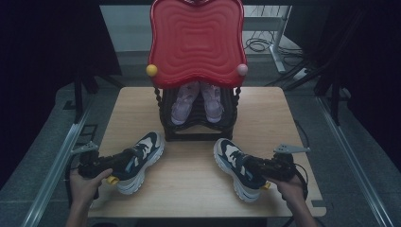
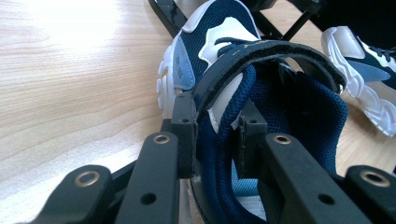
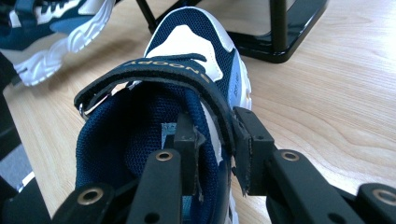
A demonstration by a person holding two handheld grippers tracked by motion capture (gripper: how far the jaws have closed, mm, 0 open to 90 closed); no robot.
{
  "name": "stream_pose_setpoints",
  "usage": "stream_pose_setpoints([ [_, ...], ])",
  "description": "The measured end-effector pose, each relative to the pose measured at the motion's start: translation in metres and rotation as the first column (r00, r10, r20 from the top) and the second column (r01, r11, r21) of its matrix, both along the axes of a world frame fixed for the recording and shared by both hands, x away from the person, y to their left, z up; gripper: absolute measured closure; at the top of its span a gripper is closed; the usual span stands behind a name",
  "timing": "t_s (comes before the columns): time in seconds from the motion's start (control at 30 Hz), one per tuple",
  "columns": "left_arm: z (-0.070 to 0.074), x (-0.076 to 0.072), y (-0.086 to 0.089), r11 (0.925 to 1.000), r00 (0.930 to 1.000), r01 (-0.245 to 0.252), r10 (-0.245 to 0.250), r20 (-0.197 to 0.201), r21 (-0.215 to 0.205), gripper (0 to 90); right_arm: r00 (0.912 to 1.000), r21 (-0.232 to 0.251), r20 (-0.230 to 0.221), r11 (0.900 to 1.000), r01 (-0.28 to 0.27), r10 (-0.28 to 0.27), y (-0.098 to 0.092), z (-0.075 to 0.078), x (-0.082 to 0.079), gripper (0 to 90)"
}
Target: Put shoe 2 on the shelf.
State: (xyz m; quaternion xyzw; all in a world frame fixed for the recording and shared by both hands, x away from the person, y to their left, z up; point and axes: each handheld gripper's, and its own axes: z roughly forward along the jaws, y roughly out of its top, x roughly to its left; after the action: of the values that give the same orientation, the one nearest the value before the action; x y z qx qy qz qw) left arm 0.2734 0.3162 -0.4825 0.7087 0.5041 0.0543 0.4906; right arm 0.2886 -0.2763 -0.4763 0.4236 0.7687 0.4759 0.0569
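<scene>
Two navy-and-white strap sneakers lie on the wooden table (image 1: 189,189). The left sneaker (image 1: 144,153) points up and right, and my left gripper (image 1: 124,164) holds it at the heel end. In the left gripper view my left gripper (image 2: 217,135) is shut on the collar wall of this sneaker (image 2: 219,28), one jaw inside the shoe and one outside. The right sneaker (image 1: 231,161) points up and left. My right gripper (image 1: 253,169) grips its collar, and in the right gripper view my right gripper (image 3: 217,144) clamps this sneaker's (image 3: 191,42) side wall and strap.
A black shoe rack (image 1: 198,135) stands at the middle back of the table, with a red wavy tray (image 1: 196,40) on top. A pair of pink shoes (image 1: 196,101) sits inside it. Bare table lies between the two sneakers and at the front.
</scene>
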Motion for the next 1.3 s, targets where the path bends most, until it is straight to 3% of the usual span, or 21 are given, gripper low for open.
stream_pose_setpoints([
  [0.3,0.003,-0.012,0.006,0.9972,0.9981,-0.050,0.052,0.032,-0.056,74.3,0.9969,0.090,0.020,0.993,0.073,-0.075,-0.020,-0.003,-0.011,72.8],
  [0.57,0.009,-0.020,0.012,0.9911,0.9924,-0.099,0.105,0.064,-0.088,74.3,0.9870,0.169,0.034,0.974,0.149,-0.157,-0.038,-0.003,-0.017,72.9],
  [0.8,0.018,-0.021,0.019,0.9834,0.9861,-0.121,0.134,0.098,-0.136,74.3,0.9689,0.225,0.062,0.949,0.220,-0.240,-0.047,0.001,-0.017,72.9],
  [1.0,0.022,-0.020,0.027,0.9748,0.9786,-0.153,0.172,0.113,-0.163,74.2,0.9429,0.318,0.077,0.904,0.285,-0.324,-0.056,0.005,-0.012,72.9],
  [1.3,0.025,-0.014,0.033,0.9664,0.9682,-0.185,0.210,0.135,-0.179,74.2,0.9249,0.355,0.082,0.878,0.321,-0.371,-0.062,0.010,0.002,72.9],
])
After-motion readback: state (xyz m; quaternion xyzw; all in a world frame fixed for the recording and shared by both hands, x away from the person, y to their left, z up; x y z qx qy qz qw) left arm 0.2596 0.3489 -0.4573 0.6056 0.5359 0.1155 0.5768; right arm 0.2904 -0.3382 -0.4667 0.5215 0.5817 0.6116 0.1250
